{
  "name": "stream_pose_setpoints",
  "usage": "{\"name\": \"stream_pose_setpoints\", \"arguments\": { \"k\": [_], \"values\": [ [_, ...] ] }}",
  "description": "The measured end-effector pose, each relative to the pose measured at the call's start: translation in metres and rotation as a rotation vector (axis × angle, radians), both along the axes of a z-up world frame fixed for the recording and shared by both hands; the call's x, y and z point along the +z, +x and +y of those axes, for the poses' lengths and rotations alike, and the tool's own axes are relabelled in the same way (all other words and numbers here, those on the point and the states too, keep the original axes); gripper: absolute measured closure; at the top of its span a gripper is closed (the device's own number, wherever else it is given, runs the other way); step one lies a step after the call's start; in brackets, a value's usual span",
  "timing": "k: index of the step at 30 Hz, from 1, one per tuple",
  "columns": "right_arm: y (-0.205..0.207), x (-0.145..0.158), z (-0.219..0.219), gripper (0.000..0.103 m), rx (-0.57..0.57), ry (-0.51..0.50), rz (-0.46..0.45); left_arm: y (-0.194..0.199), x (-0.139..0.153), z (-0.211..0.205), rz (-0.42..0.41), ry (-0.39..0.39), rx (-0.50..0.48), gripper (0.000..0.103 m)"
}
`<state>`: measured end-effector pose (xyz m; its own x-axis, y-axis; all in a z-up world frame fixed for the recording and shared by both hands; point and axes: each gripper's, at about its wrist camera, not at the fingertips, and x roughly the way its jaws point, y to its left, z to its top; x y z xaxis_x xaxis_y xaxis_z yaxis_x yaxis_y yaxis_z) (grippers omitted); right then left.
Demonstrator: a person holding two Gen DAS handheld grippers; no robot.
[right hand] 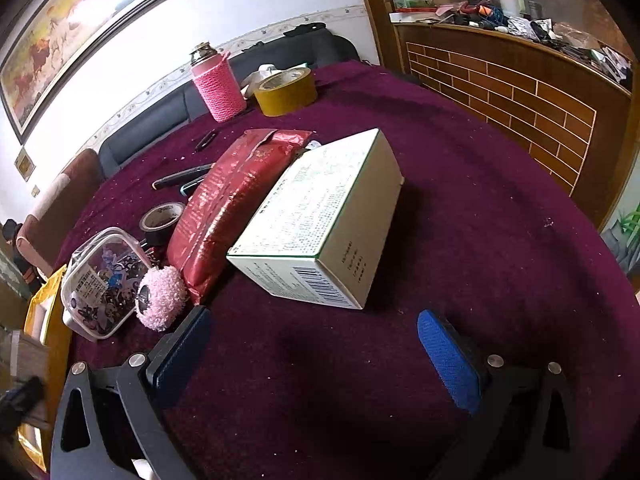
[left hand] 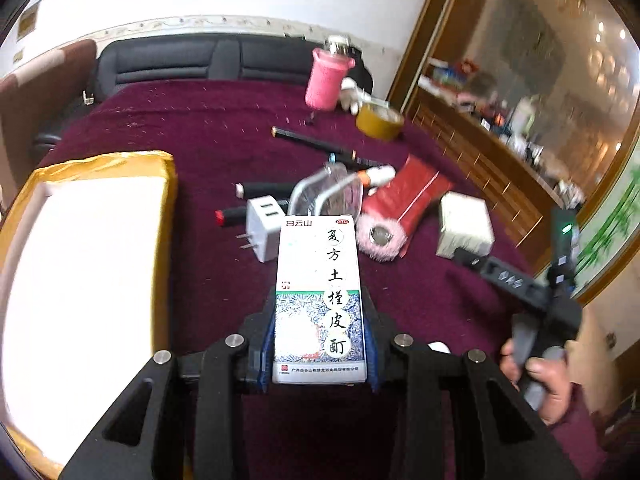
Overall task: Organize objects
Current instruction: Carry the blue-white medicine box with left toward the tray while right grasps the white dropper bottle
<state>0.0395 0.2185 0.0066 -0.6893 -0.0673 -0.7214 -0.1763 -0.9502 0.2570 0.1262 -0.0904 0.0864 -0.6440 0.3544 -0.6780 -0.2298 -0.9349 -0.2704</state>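
Note:
My left gripper (left hand: 320, 340) is shut on a white medicine box (left hand: 318, 280) with black Chinese characters, held above the maroon tablecloth (left hand: 192, 128). A yellow-rimmed box (left hand: 80, 260) with a white inside lies to its left. My right gripper (right hand: 314, 340) is open and empty, its blue pads (right hand: 448, 360) just short of a white carton (right hand: 320, 220) with a green edge and barcode. That carton leans on a red foil packet (right hand: 228, 208). The right gripper also shows in the left wrist view (left hand: 520, 280), beside the carton (left hand: 464, 228).
A pink fluffy ball (right hand: 160, 300), a clear case of small items (right hand: 102, 280), black tape (right hand: 160, 220), pens (right hand: 180, 178), a white charger (left hand: 262, 228), a yellow tape roll (right hand: 286, 90) and a pink knitted bottle (right hand: 216, 84) lie on the table. A wooden counter (right hand: 520, 92) stands at right.

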Motion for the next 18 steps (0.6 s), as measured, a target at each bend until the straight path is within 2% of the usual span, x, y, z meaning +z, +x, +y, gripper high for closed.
{"name": "stream_pose_setpoints", "arguments": {
  "k": [4,8,11,14,18],
  "values": [
    [0.01,0.008,-0.007,0.0,0.059,0.018,0.011,0.019,0.019,-0.017,0.059,-0.007,0.011,0.07],
    [0.027,0.014,-0.037,0.0,0.239,0.042,-0.026,0.027,0.025,-0.031,0.097,-0.016,0.022,0.07],
    [0.039,0.013,-0.073,0.0,0.417,0.128,-0.055,0.03,0.022,-0.039,0.09,-0.024,0.037,0.07],
    [0.05,0.017,-0.106,0.001,0.582,0.227,-0.042,0.032,0.019,-0.047,0.078,-0.026,0.054,0.07],
    [0.056,0.011,-0.139,0.011,0.741,0.346,-0.04,0.038,0.015,-0.054,0.073,-0.04,0.079,0.07]
  ]
}}
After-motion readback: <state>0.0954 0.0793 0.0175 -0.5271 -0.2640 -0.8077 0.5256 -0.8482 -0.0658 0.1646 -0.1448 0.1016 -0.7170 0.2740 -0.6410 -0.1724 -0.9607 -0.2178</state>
